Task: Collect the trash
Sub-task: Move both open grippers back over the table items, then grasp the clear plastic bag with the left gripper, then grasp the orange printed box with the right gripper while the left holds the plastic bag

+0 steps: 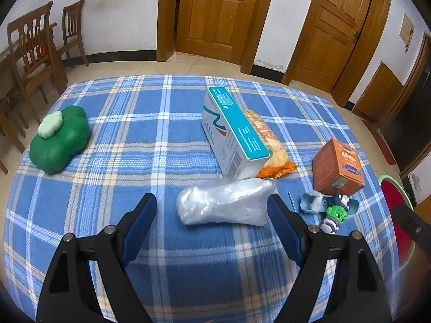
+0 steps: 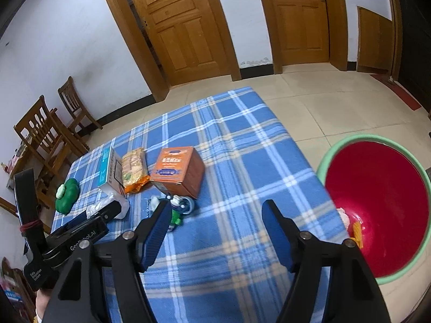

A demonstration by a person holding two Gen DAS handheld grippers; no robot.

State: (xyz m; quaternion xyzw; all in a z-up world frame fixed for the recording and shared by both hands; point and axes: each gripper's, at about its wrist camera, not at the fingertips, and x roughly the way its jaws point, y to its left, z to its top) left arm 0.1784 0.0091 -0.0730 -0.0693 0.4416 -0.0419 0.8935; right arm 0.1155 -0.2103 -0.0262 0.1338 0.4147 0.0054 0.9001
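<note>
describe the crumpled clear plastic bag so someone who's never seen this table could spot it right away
Start at the blue plaid cloth covering the table and find the white and teal carton standing near its middle. Just in front of that carton's near end lies the clear plastic bag, between the open left tongs. It is the only soft, see-through, silvery-white lump; its neighbours are printed boxes, an orange snack packet and small toys.

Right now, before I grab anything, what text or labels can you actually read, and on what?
"GenRobot.AI": on the left gripper body, right wrist view; some letters are partly hidden.
Small white label lower on that gripper: too small to read.
Teal and white box: print and barcode blurred.
Orange box: label characters unreadable.
Orange snack packet: print unreadable.
</note>
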